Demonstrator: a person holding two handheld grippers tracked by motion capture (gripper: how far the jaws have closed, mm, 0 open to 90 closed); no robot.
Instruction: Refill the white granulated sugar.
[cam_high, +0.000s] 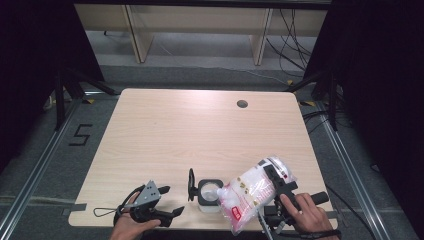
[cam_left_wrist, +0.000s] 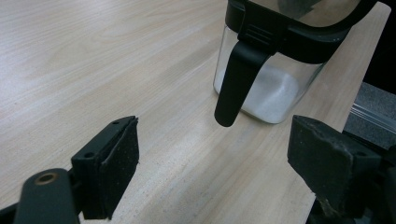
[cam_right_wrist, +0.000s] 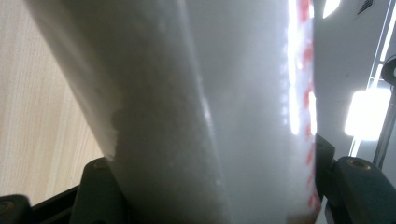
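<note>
A clear jar (cam_high: 209, 196) with a black rim stands near the table's front edge, its hinged black lid (cam_high: 191, 185) flipped up on its left side. White granules lie in the bottom of the jar (cam_left_wrist: 275, 93). A clear bag (cam_high: 250, 192) with red print, full of white granules, is tilted with its lower left end at the jar's mouth. My right gripper (cam_high: 272, 176) is shut on the bag (cam_right_wrist: 201, 116), which bulges between its jaws. My left gripper (cam_high: 172, 200) rests to the left of the jar. Its fingers (cam_left_wrist: 116, 163) stand open with nothing between them.
A round cable hole (cam_high: 242, 104) sits at the table's far right. Wooden shelving (cam_high: 200, 25) stands beyond the table. The jar and both hands are close to the table's front edge (cam_high: 165, 226).
</note>
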